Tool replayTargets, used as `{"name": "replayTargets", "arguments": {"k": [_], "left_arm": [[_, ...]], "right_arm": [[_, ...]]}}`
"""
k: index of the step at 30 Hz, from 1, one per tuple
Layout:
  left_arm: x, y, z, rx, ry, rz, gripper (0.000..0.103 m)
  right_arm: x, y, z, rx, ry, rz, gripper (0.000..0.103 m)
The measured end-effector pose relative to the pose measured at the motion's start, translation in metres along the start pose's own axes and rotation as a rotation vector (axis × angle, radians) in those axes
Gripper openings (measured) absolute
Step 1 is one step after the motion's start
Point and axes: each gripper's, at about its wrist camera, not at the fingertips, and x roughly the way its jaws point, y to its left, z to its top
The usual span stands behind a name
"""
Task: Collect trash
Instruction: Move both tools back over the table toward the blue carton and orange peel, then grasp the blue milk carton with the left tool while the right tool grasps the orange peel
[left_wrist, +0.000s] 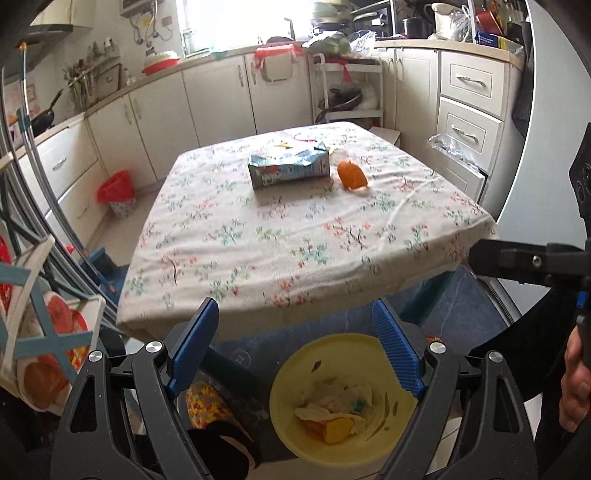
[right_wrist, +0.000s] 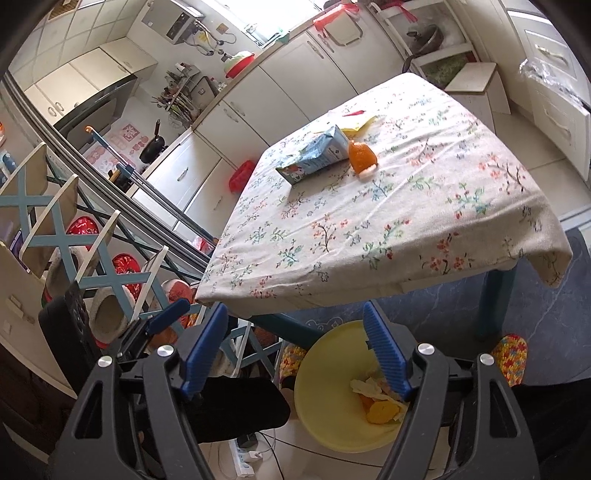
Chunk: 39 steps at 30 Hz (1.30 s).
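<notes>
Because the round yellow plastic bin (left_wrist: 343, 398) stands on the floor just in front of the floral-clothed worktop (left_wrist: 295, 236), both grippers hang above it, which suits dropping rubbish straight down. Working left to right from that bin: the left gripper (left_wrist: 295, 350) is released, its blue ribbed jaws spread wide and holding nothing, the bin's rim showing between them. Inside the bin lie crumpled white paper and orange peel (left_wrist: 334, 430), so part of the collecting looks done. Over the bin's right side the right gripper (right_wrist: 295, 350) is likewise released and empty. Beyond the bin, mid-worktop, remain a crushed blue drink carton (left_wrist: 290, 166) and, just right of it, a piece of orange peel (left_wrist: 351, 174), probably the next pickups.
</notes>
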Motion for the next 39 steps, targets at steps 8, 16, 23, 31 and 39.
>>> {"name": "replayTargets", "arguments": {"k": [8,16,23,31,39], "left_arm": [[0.007,0.020,0.033,0.032,-0.032,-0.012,0.084],[0.033,0.039,0.068,0.050,-0.050,-0.022,0.085],[0.076,0.043,0.099,0.116,-0.047,-0.017,0.085],[0.125,0.025,0.130,0.291,-0.079,-0.032,0.085],[0.173,0.004,0.160,0.540,-0.127,-0.059,0.085]], "right_arm": [[-0.001,0.008,0.016,-0.040,-0.031,-0.008,0.074],[0.003,0.012,0.052,-0.096,-0.061,-0.043,0.074],[0.015,0.012,0.103,-0.150,-0.095,-0.070,0.074],[0.049,-0.019,0.155,-0.077,-0.083,-0.086,0.074],[0.084,-0.038,0.191,0.010,-0.044,-0.056,0.074]]}}
